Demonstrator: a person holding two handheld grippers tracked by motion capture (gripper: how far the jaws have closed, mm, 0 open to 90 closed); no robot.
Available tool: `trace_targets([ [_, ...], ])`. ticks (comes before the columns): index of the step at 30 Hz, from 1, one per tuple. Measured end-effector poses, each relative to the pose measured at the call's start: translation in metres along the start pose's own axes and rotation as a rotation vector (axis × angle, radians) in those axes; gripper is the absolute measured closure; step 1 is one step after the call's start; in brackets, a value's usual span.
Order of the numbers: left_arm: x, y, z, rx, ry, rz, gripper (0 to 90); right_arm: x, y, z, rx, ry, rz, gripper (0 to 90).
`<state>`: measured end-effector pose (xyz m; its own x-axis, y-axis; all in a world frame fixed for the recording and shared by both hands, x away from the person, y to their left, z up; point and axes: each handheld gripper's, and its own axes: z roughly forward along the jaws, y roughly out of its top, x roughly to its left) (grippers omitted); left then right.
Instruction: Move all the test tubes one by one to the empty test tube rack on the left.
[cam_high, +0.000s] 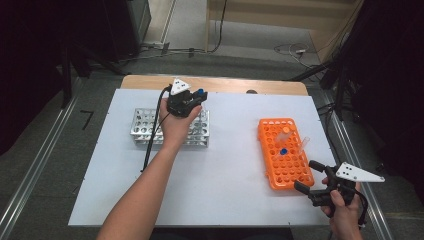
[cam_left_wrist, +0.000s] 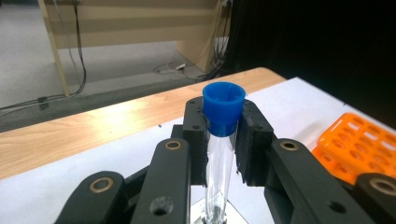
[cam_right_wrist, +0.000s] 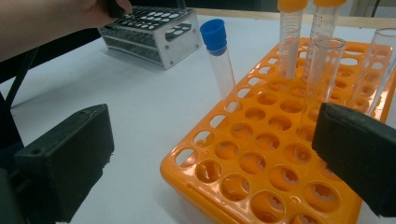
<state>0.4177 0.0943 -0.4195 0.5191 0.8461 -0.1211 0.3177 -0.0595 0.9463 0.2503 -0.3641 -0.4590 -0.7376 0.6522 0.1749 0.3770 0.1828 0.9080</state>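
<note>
Over the metal rack (cam_high: 142, 125) at the table's far left, the left gripper (cam_left_wrist: 223, 123) clamps one clear tube with a blue cap (cam_left_wrist: 223, 106); the tube's long axis stands nearly upright, cap up, its lower end pointing down toward the rack. At the near right, the right gripper (cam_high: 305, 176) hangs with jaws spread wide and nothing between them, just beside the near end of the one orange rack (cam_right_wrist: 261, 168). Standing in that orange rack, the right gripper view shows five tubes: one with a blue cap (cam_right_wrist: 217, 51) leaning slightly, two orange-capped (cam_right_wrist: 289, 37), two uncapped (cam_right_wrist: 322, 70).
</note>
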Motion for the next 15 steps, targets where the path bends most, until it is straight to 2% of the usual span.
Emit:
trace_targets([
  [4,-0.003,-0.005,0.004,0.022,0.021,0.032,76.3,0.0,0.0,0.0,-0.001,-0.001,-0.001,0.0],
  [13,-0.008,-0.011,0.008,0.058,0.034,0.056,76.2,-0.001,-0.001,-0.001,-0.004,-0.003,0.009,0.0],
  [15,-0.009,-0.012,0.009,0.082,0.037,0.044,75.4,-0.001,-0.001,0.0,-0.003,-0.002,0.007,0.0],
])
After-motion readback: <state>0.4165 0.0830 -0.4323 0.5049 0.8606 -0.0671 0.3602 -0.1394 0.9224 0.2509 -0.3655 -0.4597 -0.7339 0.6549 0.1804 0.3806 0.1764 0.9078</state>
